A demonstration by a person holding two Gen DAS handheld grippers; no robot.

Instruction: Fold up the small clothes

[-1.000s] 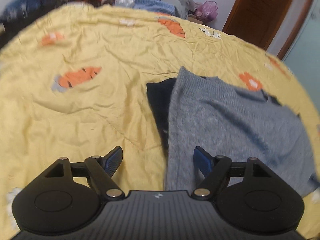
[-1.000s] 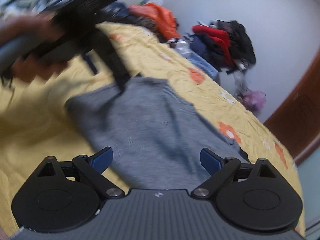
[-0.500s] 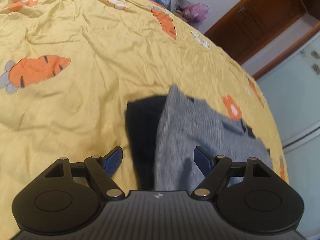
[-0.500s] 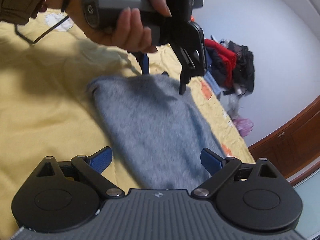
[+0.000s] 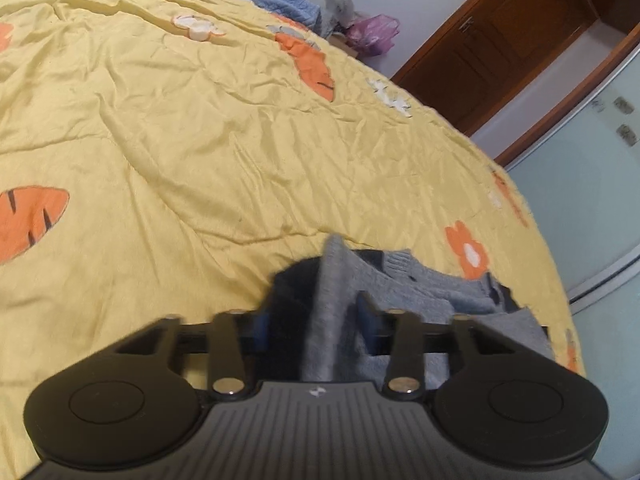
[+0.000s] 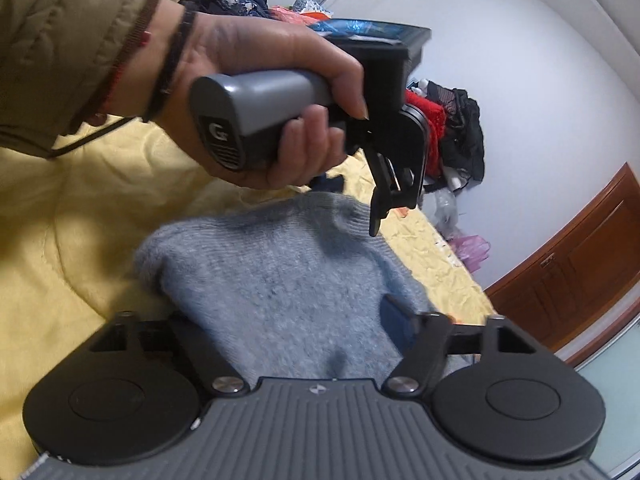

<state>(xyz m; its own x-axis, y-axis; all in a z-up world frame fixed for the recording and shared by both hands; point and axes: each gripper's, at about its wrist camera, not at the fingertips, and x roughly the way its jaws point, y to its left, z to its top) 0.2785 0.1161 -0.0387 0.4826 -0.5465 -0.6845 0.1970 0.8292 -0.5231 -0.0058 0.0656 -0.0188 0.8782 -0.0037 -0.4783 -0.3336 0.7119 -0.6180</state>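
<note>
Here the grey sweater (image 5: 420, 292) runs rightward across the bed (image 5: 200, 140), its near edge pinched between the left gripper's (image 5: 316, 324) narrowed fingers, while the right gripper's (image 6: 288, 332) fingers straddle its other end, grip unclear.

Sweater (image 5: 332, 312): grey knit w/ navy part underneath. Sheet (image 5: 192, 152): pale yellow, orange carrot motifs w/ black stripes, orange flowers w/ white centres, white flower shapes. Left gripper (image 5: 312, 326): black body, blue pads. Right gripper (image 6: 296, 330): black body, blue pad. Handle (image 6: 256, 120): grey, white "G" mark. Sleeve (image 6: 60, 40): olive-brown, red trim at cuff. Door (image 5: 492, 40): red-brown wood. Wall (image 6: 520, 60): white. Bag (image 5: 374, 34): purple.
</note>
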